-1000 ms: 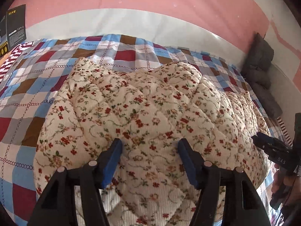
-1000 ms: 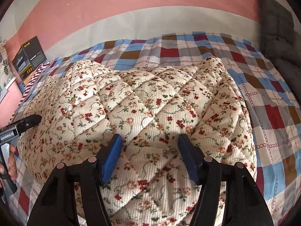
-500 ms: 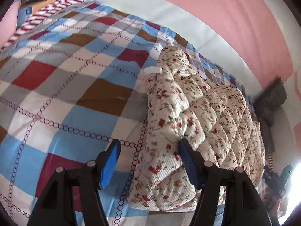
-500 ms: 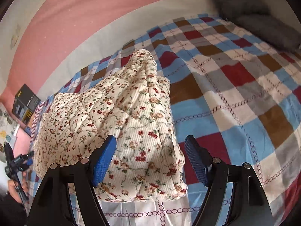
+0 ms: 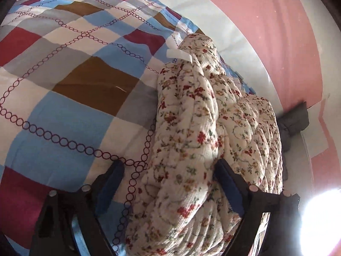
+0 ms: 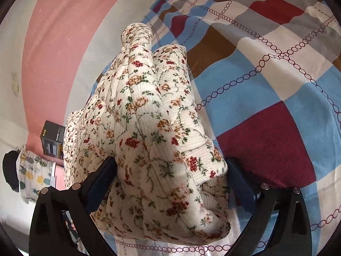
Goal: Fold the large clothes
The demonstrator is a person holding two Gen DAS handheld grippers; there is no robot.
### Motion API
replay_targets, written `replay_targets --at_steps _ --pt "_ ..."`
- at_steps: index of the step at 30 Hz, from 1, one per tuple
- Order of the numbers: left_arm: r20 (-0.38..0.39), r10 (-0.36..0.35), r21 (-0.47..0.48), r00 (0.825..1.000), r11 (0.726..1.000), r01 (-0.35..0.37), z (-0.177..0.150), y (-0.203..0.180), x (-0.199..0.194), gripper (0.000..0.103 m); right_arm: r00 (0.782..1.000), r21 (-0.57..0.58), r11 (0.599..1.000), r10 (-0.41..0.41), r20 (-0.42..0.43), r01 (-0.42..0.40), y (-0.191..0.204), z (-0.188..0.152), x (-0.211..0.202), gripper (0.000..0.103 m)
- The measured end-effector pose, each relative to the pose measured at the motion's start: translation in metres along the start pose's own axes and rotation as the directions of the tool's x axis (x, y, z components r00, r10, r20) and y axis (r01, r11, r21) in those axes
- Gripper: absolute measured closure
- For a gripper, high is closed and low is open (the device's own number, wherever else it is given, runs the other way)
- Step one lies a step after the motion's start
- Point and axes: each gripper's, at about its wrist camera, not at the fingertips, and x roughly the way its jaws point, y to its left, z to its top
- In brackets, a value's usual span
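Note:
A cream quilted garment with a red floral print (image 5: 191, 128) lies folded into a long bundle on a checked bedsheet (image 5: 64, 117). My left gripper (image 5: 168, 166) straddles its left end. The jaws are opening; the left pad hangs over bare sheet and the right pad rests against the fabric. A white label (image 5: 178, 54) sticks out at the bundle's far corner. My right gripper (image 6: 170, 162) straddles the other end of the garment (image 6: 149, 111), jaws opening wide, with the thick folded edge filling most of the gap between them.
The checked bedsheet (image 6: 277, 85) spreads wide to the outer side of each gripper. Dark grey pillows (image 5: 294, 121) lean against the pink wall. A black box (image 6: 52, 137) and a pineapple-print cloth (image 6: 32, 170) lie beyond the bed's edge.
Both grippers have swung from above the garment's middle out to its two ends, sinking and rolling. Both sets of jaws have spread wider, the right most. The opposite gripper has left each view.

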Motion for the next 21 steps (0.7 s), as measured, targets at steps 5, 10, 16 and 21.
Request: replay_targets --at_steps 5,10,16,21 --pt "-0.018 0.100 0.118 0.995 0.988 -0.097 0.003 -0.038 -0.004 0.064 1.000 -0.036 0.999 -0.023 -0.020 0.022 0.015 0.005 0.000 0.044" --pt "0.035 0.062 0.092 0.997 0.994 -0.065 0.020 -0.063 -0.043 0.077 1.000 -0.034 0.999 -0.004 0.011 0.004 0.042 0.019 -0.030 0.057" --pt "0.090 0.019 0.163 0.996 0.986 -0.033 0.005 -0.089 -0.115 0.078 0.999 -0.109 0.994 0.028 0.035 -0.025 0.081 0.011 -0.085 0.059" --pt "0.063 0.013 0.169 0.998 0.985 -0.024 -0.055 -0.069 -0.171 0.078 0.998 -0.120 0.991 0.055 0.020 -0.052 0.077 -0.051 -0.136 0.059"
